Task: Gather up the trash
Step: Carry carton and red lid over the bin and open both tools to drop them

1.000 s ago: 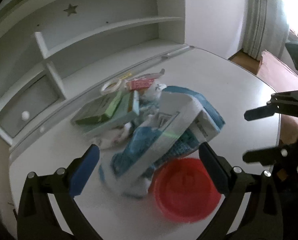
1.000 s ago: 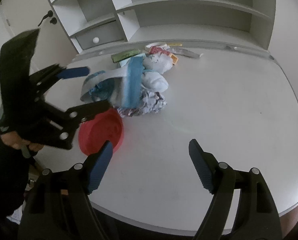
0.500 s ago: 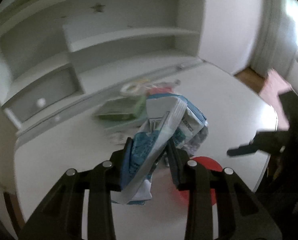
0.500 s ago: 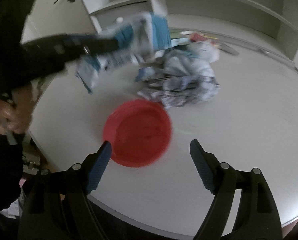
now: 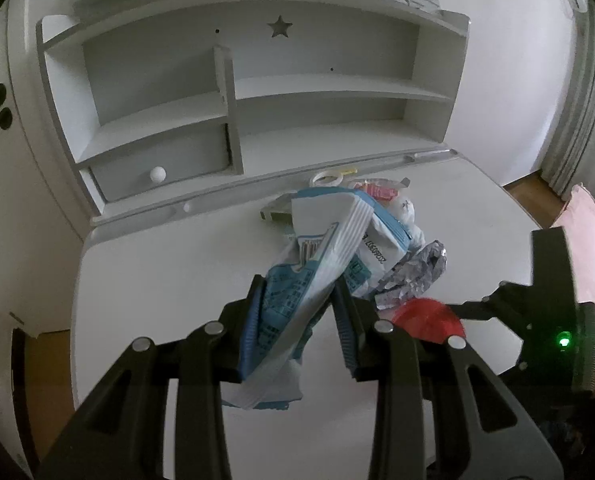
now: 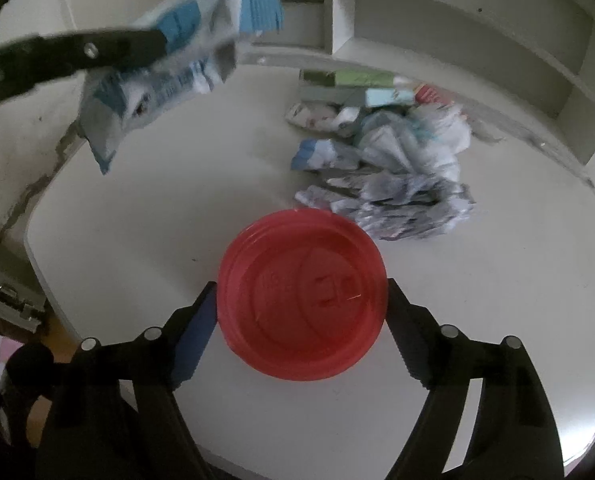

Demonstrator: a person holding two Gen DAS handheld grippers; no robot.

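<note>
Blue-white wrapper (image 5: 317, 264) lifted above red lid (image 6: 302, 300).

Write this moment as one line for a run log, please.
left gripper: shut on blue-and-white wrapper, lifted | right gripper: open, straddling red lid | remaining trash pile: on table

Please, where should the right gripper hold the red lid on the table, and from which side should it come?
Grip the red lid by its rim, at two opposite edges. It lies flat on the table, so the top gives no hold. The right gripper is open with its fingers already beside the rim; probably come in low from the near side and close.
</note>
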